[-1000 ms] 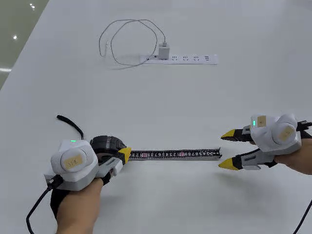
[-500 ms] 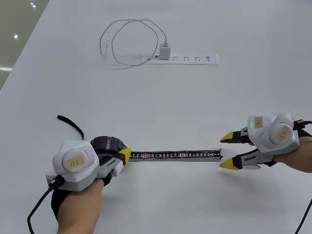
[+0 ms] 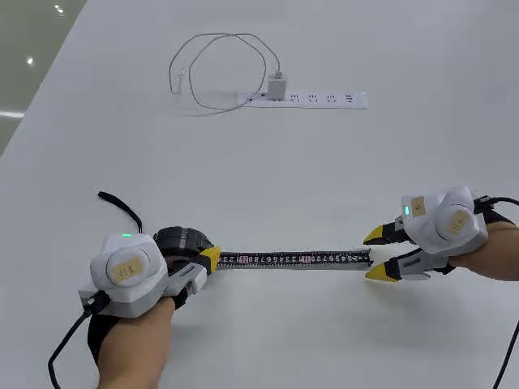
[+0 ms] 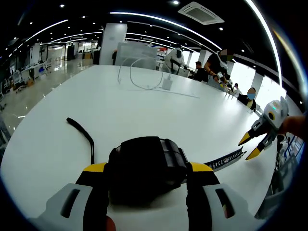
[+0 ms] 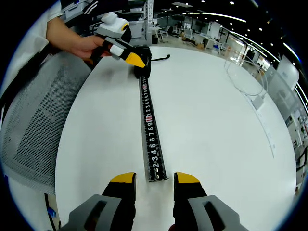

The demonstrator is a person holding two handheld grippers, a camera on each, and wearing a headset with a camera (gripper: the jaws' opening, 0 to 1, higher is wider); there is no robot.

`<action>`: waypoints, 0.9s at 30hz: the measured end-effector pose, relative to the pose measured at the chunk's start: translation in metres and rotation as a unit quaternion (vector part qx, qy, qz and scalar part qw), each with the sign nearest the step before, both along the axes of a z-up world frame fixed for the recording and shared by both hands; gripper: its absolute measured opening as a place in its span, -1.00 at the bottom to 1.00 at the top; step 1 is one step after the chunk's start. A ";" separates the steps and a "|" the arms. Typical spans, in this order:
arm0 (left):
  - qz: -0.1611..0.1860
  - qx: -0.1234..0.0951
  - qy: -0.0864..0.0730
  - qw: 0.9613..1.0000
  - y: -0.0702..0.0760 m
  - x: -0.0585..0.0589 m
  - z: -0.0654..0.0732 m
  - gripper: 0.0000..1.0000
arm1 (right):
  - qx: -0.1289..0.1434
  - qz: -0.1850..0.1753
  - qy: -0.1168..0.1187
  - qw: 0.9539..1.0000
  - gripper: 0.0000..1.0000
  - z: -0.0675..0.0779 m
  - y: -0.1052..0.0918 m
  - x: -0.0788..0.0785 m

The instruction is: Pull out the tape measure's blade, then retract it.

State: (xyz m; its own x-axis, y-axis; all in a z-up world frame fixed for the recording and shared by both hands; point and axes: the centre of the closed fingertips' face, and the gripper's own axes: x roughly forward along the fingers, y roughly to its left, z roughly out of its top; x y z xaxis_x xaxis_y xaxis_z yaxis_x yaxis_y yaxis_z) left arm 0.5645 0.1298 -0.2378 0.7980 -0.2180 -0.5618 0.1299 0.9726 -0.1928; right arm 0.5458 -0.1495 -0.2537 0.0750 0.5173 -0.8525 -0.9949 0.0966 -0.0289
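The black tape measure case (image 3: pixel 180 241) lies on the white table, and my left gripper (image 3: pixel 195 251) is shut on it. In the left gripper view the case (image 4: pixel 147 166) sits wedged between the two yellow-tipped jaws. The blade (image 3: pixel 292 259) stretches flat to the right, numbers up. Its hooked end (image 5: pixel 158 177) rests between the fingertips of my right gripper (image 5: pixel 155 180), whose jaws stand apart on either side of the blade without gripping it. In the head view the right gripper (image 3: pixel 376 254) is at the blade's right end. The case's black wrist strap (image 3: pixel 122 208) trails to the left.
A white power strip (image 3: pixel 312 99) with a plugged charger and looped white cable (image 3: pixel 219 61) lies at the far side of the table. The table's left edge (image 3: pixel 40 89) runs diagonally. A grey mesh chair (image 5: pixel 33 130) stands by the near side.
My right gripper has moved left up to the blade's end, and its jaws have narrowed a little around it. The left gripper, case and blade length are unchanged.
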 end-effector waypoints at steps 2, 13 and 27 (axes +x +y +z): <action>0.000 0.000 0.000 1.000 0.000 0.000 0.000 0.23 | -0.004 0.004 0.000 1.000 -0.49 -0.001 0.000 0.000; 0.000 -0.001 0.000 1.000 0.000 0.000 0.000 0.23 | -0.018 0.020 0.004 1.000 -0.62 -0.007 -0.002 -0.001; 0.003 -0.006 0.000 1.000 0.000 0.000 0.000 0.23 | -0.026 0.028 0.003 0.999 -0.76 -0.009 0.001 0.003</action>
